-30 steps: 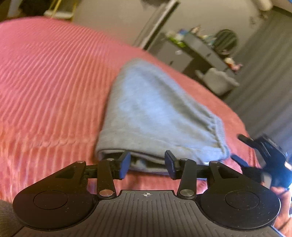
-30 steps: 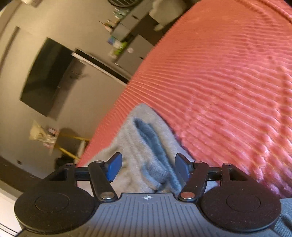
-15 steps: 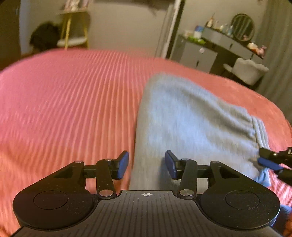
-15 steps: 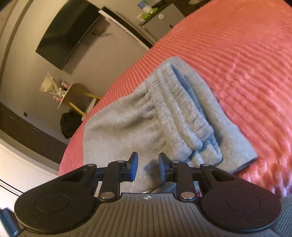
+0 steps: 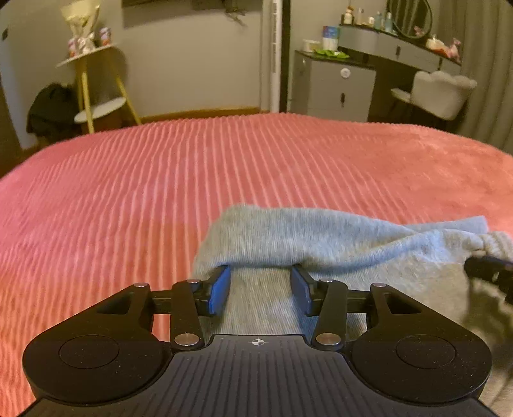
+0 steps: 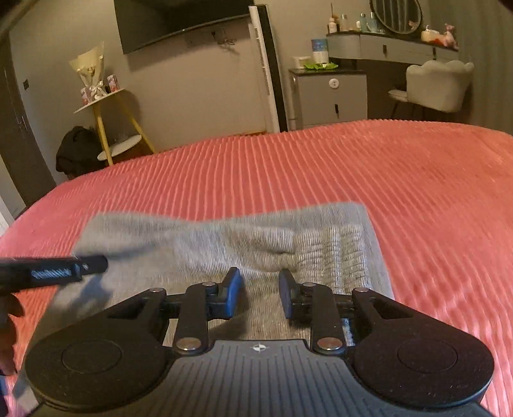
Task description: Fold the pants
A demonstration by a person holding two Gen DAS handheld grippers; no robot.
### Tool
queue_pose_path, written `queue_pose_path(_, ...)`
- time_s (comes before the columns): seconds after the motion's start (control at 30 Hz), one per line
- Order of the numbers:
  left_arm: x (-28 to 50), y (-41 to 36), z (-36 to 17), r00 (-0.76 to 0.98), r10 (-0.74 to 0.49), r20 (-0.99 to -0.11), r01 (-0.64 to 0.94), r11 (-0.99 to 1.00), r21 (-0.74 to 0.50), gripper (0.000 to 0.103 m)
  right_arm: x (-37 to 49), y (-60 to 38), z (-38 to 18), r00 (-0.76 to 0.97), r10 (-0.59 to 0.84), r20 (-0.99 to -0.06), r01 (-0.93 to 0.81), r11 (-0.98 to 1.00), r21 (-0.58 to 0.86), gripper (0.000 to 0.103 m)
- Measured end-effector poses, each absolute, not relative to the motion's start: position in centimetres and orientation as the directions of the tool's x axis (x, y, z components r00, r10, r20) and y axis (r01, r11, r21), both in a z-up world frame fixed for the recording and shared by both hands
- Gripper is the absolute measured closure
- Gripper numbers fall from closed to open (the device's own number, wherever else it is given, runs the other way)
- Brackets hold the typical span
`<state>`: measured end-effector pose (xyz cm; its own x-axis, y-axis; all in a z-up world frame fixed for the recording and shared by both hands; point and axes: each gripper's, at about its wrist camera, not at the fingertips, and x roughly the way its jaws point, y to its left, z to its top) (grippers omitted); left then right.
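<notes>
walls grey | wall TV (image 6: pixel 179 22) | yellow-legged shelf stand (image 5: pixel 96 86) | grey dresser (image 5: pixel 333 85) | dim light

The grey, soft-knit sweatpants (image 6: pixel 224 243) lie folded in a compact bundle on the ribbed coral-pink bedspread (image 6: pixel 320 166), near its close edge. The ribbed elastic waistband (image 6: pixel 340 253) sits at the right end; the near edge seems lifted, though blur obscures it.

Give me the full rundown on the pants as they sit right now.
The pants are grey knit, sweatpants by the look, folded into a compact stack on the pink ribbed bedspread. A ribbed waistband lies at their right end in the right view. A fold of cloth sits between each hand-held gripper's pads; whether either is pinching cannot be told.
</notes>
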<state>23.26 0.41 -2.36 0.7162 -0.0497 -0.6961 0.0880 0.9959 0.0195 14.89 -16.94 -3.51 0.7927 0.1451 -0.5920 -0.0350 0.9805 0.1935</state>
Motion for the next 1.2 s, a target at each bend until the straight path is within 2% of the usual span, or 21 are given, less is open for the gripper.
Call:
queue_pose_path(0.13,21.2,-0.1,-2.1,0.732,-0.042,-0.679,0.124,0.99,0.073,0.051,15.6,-17.7,-3.6,0.798,0.173,-0.578,-0.028,0.968,0.251,0.078)
queue_pose_path(0.23,18.4,0.8,-2.0,0.722,-0.109,-0.683,0.17,0.985,0.023,0.051,13.3,-18.8,-3.6,0.775,0.222,-0.591,-0.045,0.953,0.298,0.077)
queue_pose_path(0.33,14.1,2.5,-1.8,0.706,-0.165,-0.689,0.167,0.984,-0.066,0.051,8.7,-21.9,-3.9,0.769,0.3,-0.564,-0.01,0.888,0.459,0.077)
queue_pose_path(0.43,9.6,2.7,-2.1,0.718,-0.179,-0.672,0.165,0.983,-0.085,0.049,4.1,-25.0,-4.5,0.791,0.354,-0.5,0.066,0.762,0.644,0.073)
queue_pose_path(0.47,8.4,2.6,-2.4,0.725,-0.179,-0.666,0.162,0.983,-0.087,0.049,3.2,-25.6,-4.4,0.796,0.346,-0.497,0.097,0.737,0.668,0.06)
queue_pose_path(0.5,7.1,2.4,-2.8,0.738,-0.169,-0.653,0.156,0.985,-0.078,0.049,2.8,-25.9,-4.3,0.795,0.342,-0.5,0.126,0.715,0.688,0.03)
queue_pose_path(0.53,6.4,2.2,-2.8,0.748,-0.157,-0.645,0.153,0.986,-0.062,0.049,2.6,-26.2,-4.4,0.788,0.337,-0.516,0.165,0.691,0.703,0.012)
queue_pose_path(0.57,6.0,2.0,-2.5,0.753,-0.152,-0.641,0.151,0.987,-0.058,0.049,2.6,-26.3,-4.5,0.779,0.32,-0.54,0.206,0.682,0.702,0.005)
queue_pose_path(0.63,5.5,2.4,-1.9,0.748,-0.188,-0.637,0.14,0.982,-0.125,0.048,2.3,-27.2,-5.5,0.78,0.329,-0.533,0.243,0.625,0.742,0.006)
queue_pose_path(0.7,4.8,3.2,-1.7,0.737,-0.247,-0.63,0.147,0.967,-0.208,0.048,2.5,-28.3,-7.6,0.77,0.413,-0.486,0.264,0.488,0.832,0.008)
queue_pose_path(0.77,4.1,3.3,-1.7,0.734,-0.271,-0.623,0.17,0.961,-0.218,0.046,3.0,-28.7,-9.0,0.764,0.456,-0.456,0.288,0.39,0.874,0.014)
queue_pose_path(0.83,3.9,2.6,-1.8,0.724,-0.271,-0.634,0.199,0.962,-0.184,0.046,3.8,-28.4,-9.8,0.755,0.487,-0.44,0.279,0.369,0.886,0.016)
queue_pose_path(0.87,3.9,2.3,-1.9,0.721,-0.263,-0.641,0.205,0.965,-0.165,0.045,4.3,-28.1,-10.0,0.748,0.488,-0.45,0.285,0.376,0.882,0.032)
queue_pose_path(0.9,4.0,1.9,-2.2,0.714,-0.247,-0.656,0.201,0.969,-0.147,0.045,4.5,-27.8,-10.2,0.74,0.488,-0.462,0.288,0.39,0.874,0.064)
queue_pose_path(0.97,4.3,1.7,-2.8,0.695,-0.227,-0.683,0.18,0.974,-0.141,0.045,4.6,-27.0,-9.9,0.75,0.492,-0.442,0.252,0.406,0.878,0.065)
queue_pose_path(1.03,4.1,2.0,-2.7,0.691,-0.24,-0.682,0.174,0.971,-0.164,0.046,4.7,-26.6,-9.2,0.756,0.482,-0.442,0.231,0.435,0.87,0.061)
queue_pose_path(1.1,3.8,2.3,-2.6,0.685,-0.258,-0.681,0.176,0.966,-0.19,0.046,5.0,-26.1,-8.7,0.752,0.487,-0.445,0.225,0.446,0.867,0.04)
queue_pose_path(1.13,3.7,2.4,-2.5,0.68,-0.269,-0.682,0.178,0.963,-0.203,0.046,5.2,-25.9,-8.6,0.749,0.489,-0.447,0.224,0.448,0.865,0.038)
queue_pose_path(1.17,3.6,2.5,-2.5,0.676,-0.279,-0.682,0.181,0.96,-0.213,0.047,5.3,-25.7,-8.6,0.745,0.488,-0.455,0.226,0.458,0.86,0.038)
queue_pose_path(1.2,3.5,2.4,-2.4,0.672,-0.292,-0.681,0.19,0.956,-0.222,0.047,5.8,-25.2,-8.4,0.739,0.482,-0.47,0.23,0.475,0.849,0.044)
